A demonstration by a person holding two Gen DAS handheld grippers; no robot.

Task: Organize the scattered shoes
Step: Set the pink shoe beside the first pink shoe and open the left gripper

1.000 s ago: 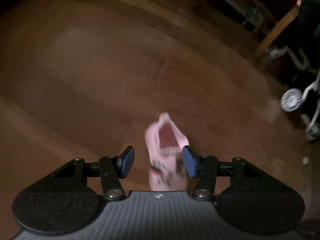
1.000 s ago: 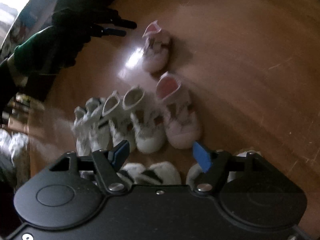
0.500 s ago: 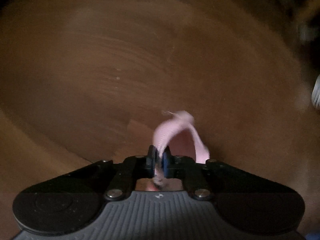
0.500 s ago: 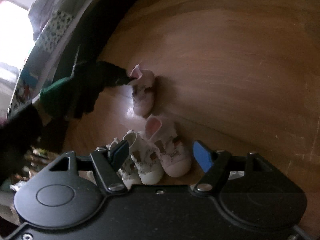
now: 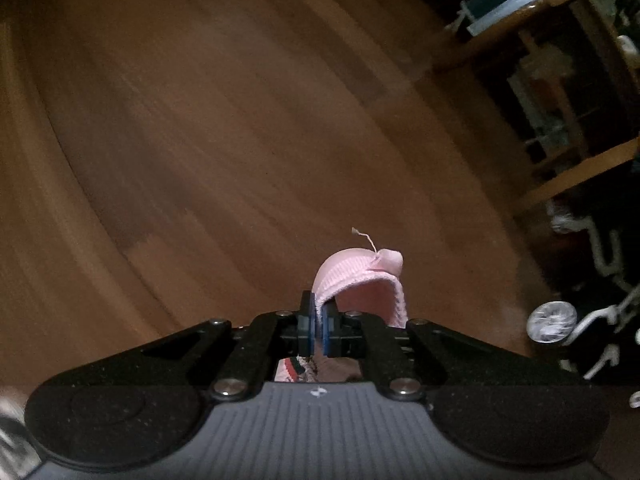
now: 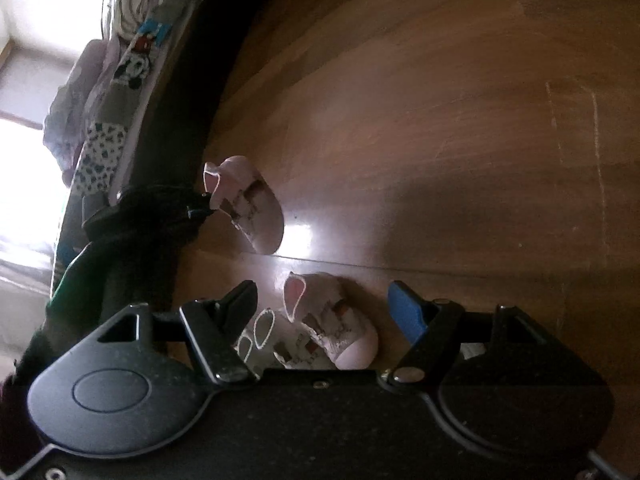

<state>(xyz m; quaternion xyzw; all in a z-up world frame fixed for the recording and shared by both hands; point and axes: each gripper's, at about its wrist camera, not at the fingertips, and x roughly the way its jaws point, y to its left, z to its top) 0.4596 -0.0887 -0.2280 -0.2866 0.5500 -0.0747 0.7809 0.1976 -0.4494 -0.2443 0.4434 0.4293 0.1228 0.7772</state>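
Left tongs (image 5: pixel 319 325) are pinched shut on the pink shoe's (image 6: pixel 248 204) heel, left of middle. Right tongs (image 6: pixel 324 308) are wide open, empty. It should be set down gently beside its twin (image 6: pixel 336 320).

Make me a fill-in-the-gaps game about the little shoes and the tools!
1. The left tool is shut on the heel collar of a ___ shoe.
2. The right tool is ___ and holds nothing.
3. The shoes stand on a ___ floor.

Missing words: pink; open; wooden
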